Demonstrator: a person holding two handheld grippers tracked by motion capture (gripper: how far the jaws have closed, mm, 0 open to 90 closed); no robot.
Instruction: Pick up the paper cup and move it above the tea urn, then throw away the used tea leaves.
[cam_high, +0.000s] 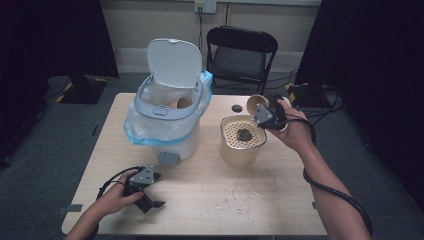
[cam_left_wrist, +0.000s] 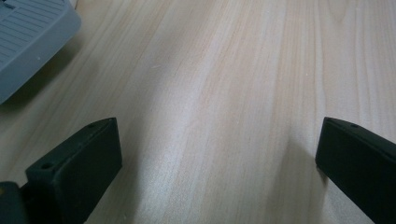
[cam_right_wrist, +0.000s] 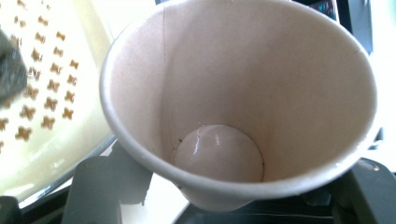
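A brown paper cup (cam_high: 257, 102) hangs tipped above the far rim of a cream strainer pot (cam_high: 243, 150), with my right gripper (cam_high: 267, 114) shut on it. In the right gripper view the cup (cam_right_wrist: 233, 93) points its mouth at the camera. It is empty, with a wet sheen on its bottom, and sits between the jaws of that gripper (cam_right_wrist: 233, 191). A dark lump (cam_high: 244, 134) lies on the pot's perforated insert (cam_right_wrist: 42, 107). My left gripper (cam_high: 152, 200) rests on the table near the front left, open; nothing lies between its jaws (cam_left_wrist: 217, 140).
A white pedal bin (cam_high: 167, 120) with a raised lid and a blue-edged liner stands at the back left; another brown cup (cam_high: 183, 103) lies inside. Its grey pedal (cam_left_wrist: 28, 42) is near my left gripper. A small black cap (cam_high: 236, 107) lies behind the pot. Wet marks (cam_high: 240, 195) spot the table front. A chair (cam_high: 240, 50) stands beyond.
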